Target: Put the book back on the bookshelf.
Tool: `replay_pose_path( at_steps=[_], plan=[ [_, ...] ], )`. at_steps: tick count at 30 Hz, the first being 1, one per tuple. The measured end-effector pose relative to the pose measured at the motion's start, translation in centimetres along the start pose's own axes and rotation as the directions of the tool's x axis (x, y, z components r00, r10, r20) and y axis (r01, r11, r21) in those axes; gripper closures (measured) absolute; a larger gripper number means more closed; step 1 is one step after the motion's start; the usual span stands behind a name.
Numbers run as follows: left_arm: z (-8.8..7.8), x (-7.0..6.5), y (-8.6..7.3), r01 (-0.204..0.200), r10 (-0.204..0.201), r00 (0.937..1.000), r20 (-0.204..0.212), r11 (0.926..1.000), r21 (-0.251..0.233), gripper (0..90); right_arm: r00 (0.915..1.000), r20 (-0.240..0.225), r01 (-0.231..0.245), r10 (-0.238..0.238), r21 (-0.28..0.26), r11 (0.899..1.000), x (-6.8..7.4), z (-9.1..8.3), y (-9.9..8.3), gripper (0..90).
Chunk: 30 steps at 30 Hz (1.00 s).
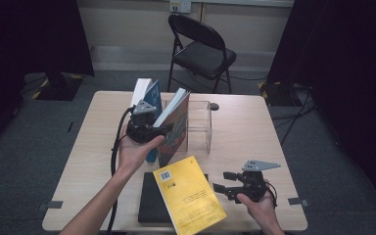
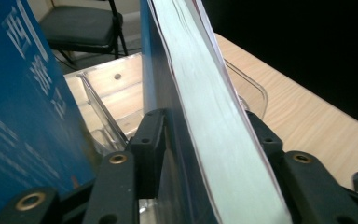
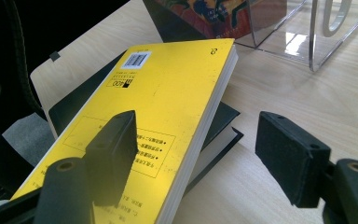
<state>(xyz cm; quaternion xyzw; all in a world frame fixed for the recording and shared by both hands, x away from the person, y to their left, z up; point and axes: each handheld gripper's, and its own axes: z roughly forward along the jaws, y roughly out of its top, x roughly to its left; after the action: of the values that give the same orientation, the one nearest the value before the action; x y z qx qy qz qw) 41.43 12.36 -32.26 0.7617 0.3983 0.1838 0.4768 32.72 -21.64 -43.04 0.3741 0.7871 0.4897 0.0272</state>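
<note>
1. The left gripper (image 1: 152, 131) is closed on the colourful book (image 1: 176, 125); in the left gripper view its jaws stand on either side of the book's page edge (image 2: 214, 130), pads against the covers.
2. That book leans tilted in the clear acrylic stand (image 1: 199, 125), next to a blue book (image 1: 149, 98) that stands upright just to its left.
3. The right gripper (image 1: 225, 182) hangs open with nothing between its jaws, just right of the yellow book (image 1: 188, 196).
4. The yellow book lies flat with its barcode up, resting on a black book (image 1: 152, 198) near the front edge of the worktop (image 1: 254, 147).
5. A black folding chair (image 1: 203, 51) stands behind the worktop.
</note>
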Motion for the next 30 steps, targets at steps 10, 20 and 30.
replay_pose_path(
  at_steps=[10,20,30],
  plan=[
    [0.0,-0.3,2.1,-0.051,0.053,0.9983,-0.022,0.9947,0.089,62.5,1.0000,0.001,0.000,0.000,0.001,1.000,0.0,0.0,-0.1,29.0],
    [0.5,-0.6,4.2,-0.070,0.083,0.9954,-0.048,0.9721,0.224,64.1,1.0000,-0.004,0.003,-0.003,0.005,1.000,0.0,0.0,-0.1,28.9],
    [0.8,0.2,6.0,-0.043,0.065,0.9953,-0.072,0.9618,0.270,63.4,1.0000,-0.005,0.002,-0.002,0.010,1.000,0.0,0.1,-0.2,28.8]
  ],
)
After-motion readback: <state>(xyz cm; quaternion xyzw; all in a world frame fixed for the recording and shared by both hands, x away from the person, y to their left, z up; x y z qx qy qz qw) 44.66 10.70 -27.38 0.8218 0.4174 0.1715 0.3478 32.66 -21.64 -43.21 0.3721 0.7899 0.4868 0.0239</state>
